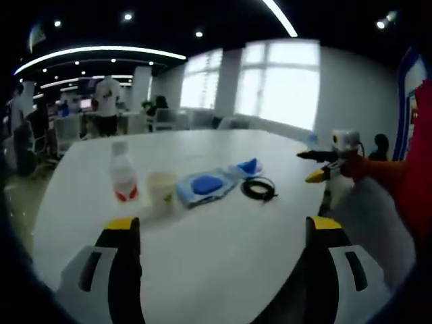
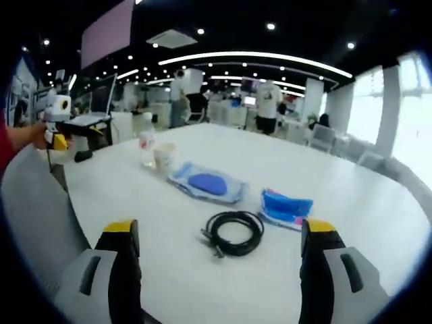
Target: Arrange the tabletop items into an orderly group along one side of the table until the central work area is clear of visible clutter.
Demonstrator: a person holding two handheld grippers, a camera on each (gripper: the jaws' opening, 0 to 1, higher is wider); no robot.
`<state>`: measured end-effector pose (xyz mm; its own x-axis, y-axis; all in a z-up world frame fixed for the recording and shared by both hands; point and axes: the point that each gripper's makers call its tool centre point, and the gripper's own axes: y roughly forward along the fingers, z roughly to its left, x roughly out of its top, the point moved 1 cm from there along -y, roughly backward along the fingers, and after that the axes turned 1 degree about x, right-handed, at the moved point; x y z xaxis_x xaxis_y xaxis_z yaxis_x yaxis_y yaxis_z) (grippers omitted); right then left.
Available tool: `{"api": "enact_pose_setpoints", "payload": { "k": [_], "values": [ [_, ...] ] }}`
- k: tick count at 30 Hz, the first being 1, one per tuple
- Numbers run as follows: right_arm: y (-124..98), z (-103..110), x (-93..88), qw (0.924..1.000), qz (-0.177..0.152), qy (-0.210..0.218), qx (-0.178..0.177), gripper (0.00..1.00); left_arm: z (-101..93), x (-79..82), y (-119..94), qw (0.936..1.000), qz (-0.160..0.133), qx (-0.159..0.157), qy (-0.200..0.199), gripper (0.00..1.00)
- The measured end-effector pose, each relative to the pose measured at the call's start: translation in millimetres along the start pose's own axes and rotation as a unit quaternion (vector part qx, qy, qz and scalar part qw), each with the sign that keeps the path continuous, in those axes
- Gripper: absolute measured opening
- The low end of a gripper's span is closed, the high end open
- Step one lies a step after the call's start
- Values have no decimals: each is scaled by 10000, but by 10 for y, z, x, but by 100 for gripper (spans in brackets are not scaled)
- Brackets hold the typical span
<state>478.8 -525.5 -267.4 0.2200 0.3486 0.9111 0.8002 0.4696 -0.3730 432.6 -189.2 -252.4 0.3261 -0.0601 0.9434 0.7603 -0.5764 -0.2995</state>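
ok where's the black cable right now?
The coiled black cable lies on the white table, in the right gripper view ahead between that gripper's jaws, just short of the blue pouch. The flat blue package sits beyond it.

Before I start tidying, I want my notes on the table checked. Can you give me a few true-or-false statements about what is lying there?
1. The bottle stands upright. True.
2. The black cable is stretched out straight. False: it lies coiled.
3. The cup stands between the bottle and the light blue pack. True.
4. The left gripper holds the cup. False: it is open, holding nothing.
5. The right gripper is open. True.
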Motion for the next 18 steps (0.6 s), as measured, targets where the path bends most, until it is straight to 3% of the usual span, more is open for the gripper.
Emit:
{"api": "enact_pose_setpoints", "payload": {
  "k": [4,18],
  "values": [
    [35,129,22,9997,-119,-20,216,99,116,-56,-60,9998,-61,105,-177,99],
    [54,-88,-100,9999,28,12,112,99,319,-211,-48,9987,40,485,-174,99]
  ]
}}
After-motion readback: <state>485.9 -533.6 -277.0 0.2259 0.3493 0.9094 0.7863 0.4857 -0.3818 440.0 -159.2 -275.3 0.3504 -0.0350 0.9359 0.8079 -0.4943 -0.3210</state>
